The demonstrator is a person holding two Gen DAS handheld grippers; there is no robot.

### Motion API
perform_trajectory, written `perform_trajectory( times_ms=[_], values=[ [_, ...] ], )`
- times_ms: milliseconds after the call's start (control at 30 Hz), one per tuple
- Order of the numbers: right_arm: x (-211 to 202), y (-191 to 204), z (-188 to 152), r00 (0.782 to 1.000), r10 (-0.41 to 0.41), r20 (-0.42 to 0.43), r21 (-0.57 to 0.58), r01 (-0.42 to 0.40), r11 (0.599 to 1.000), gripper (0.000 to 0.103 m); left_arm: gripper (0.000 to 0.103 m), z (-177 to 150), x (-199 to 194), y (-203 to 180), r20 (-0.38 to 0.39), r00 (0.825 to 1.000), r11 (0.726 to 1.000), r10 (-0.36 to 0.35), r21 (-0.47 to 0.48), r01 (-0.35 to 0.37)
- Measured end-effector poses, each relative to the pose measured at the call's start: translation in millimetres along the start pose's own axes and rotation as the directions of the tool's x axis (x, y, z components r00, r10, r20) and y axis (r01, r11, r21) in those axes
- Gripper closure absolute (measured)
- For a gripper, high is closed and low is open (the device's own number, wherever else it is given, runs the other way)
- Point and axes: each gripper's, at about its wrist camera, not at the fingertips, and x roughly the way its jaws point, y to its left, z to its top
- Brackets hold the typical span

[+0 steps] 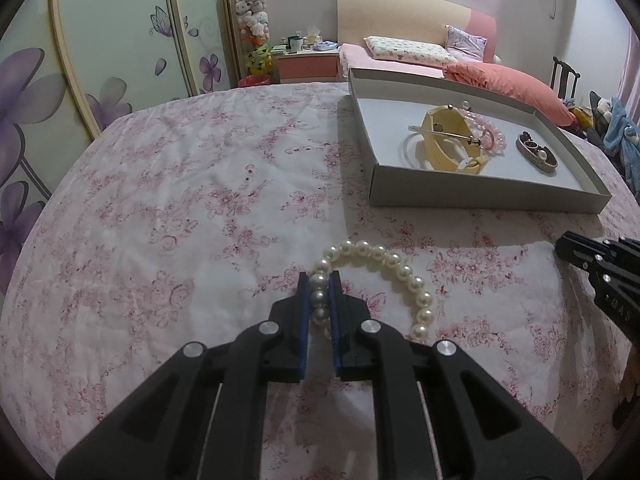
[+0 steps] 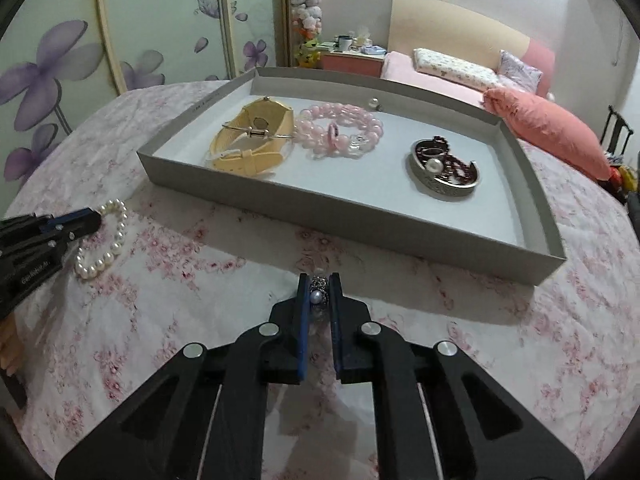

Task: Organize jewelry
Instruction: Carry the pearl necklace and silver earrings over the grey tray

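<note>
My left gripper [image 1: 319,280] is shut on a white pearl bracelet [image 1: 400,268] that rests on the floral cloth; the bracelet also shows in the right wrist view [image 2: 108,240] beside the left gripper [image 2: 94,218]. My right gripper [image 2: 319,282] is shut on a small silver ring with a pearl [image 2: 318,296], just in front of the grey tray [image 2: 360,216]. The tray holds a yellow watch [image 2: 256,140], a pink bead bracelet [image 2: 344,128] and a small silver dish [image 2: 444,170] of rings. The right gripper shows in the left wrist view [image 1: 560,246].
The table has a pink floral cloth [image 1: 180,200]. The tray [image 1: 480,196] stands at the far right of it in the left wrist view. A bed with pink bedding [image 1: 500,76] and a wardrobe with purple flowers [image 1: 100,60] lie beyond.
</note>
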Motion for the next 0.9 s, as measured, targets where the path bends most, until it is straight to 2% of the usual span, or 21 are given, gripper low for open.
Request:
perform_trajectory(
  times_ms=[233,367,533,667,900],
  values=[
    [-19.9,-37.9,-23.6,1.000,-0.025,0.002,0.139,0.024,0.990,0.093,0.093,-0.2,-1.3,-0.2,0.001,1.000,1.000,-0.006,-0.004,0.006],
    [-42.6,-52.1,-32.2,0.995,-0.038,0.088,0.183,0.021,0.983,0.093,0.093,-2.7,-5.5,2.6,0.014,0.999,0.999,-0.030,-0.028,0.031],
    [-77.4,-56.5,-34.4,0.972,-0.045,0.232,0.210,-0.005,0.978,0.093,0.093,-7.2,-28.6,3.7,0.094,0.994,0.998,-0.048,-0.043,0.052],
    [-95.4,-56.4,-26.8,0.950,-0.037,0.311,0.210,-0.031,0.977,0.093,0.093,-5.0,-53.7,3.9,0.172,0.983,0.997,-0.059,-0.042,0.067],
    [-122.9,-51.7,-22.9,0.913,-0.047,0.405,0.192,-0.035,0.981,0.093,0.093,-2.9,-100.0,-5.0,0.319,0.944,0.996,-0.080,-0.013,0.089]
  ],
)
